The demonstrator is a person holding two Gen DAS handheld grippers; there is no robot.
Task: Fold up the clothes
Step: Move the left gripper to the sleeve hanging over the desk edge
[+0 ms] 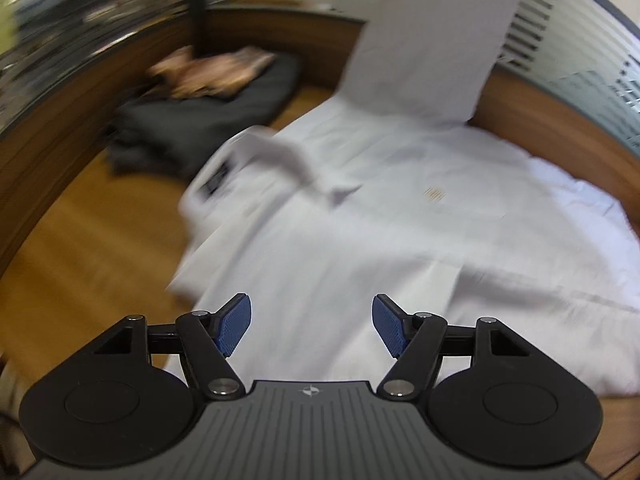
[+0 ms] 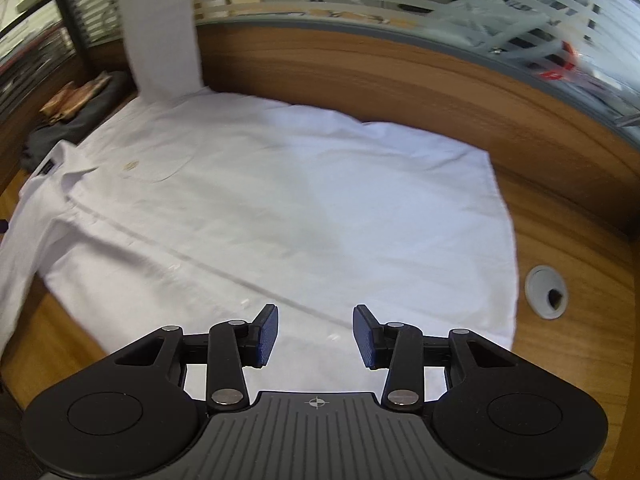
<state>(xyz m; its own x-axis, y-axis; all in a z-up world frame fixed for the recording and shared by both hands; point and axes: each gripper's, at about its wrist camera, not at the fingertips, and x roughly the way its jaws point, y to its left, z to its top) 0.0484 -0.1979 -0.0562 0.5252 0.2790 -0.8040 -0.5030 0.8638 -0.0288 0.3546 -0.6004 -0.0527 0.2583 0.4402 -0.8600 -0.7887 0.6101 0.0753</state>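
Note:
A white button-up shirt [image 1: 400,216] lies spread front-up on the wooden table, collar [image 1: 280,160] toward the left. One sleeve [image 1: 432,40] stands up against the back partition. My left gripper [image 1: 311,330] hovers open over the shirt's near shoulder side, nothing between its blue pads. In the right wrist view the same shirt [image 2: 300,208] fills the middle, its button placket [image 2: 208,264] running diagonally and the raised sleeve [image 2: 160,28] at the far left. My right gripper [image 2: 316,336] is open just above the shirt's lower front near the hem, empty.
A dark folded garment [image 1: 192,120] with a tan patterned item [image 1: 208,72] on top lies at the table's far left. A wooden partition [image 2: 400,80] with frosted glass rings the desk. A grey cable grommet [image 2: 546,292] sits right of the hem.

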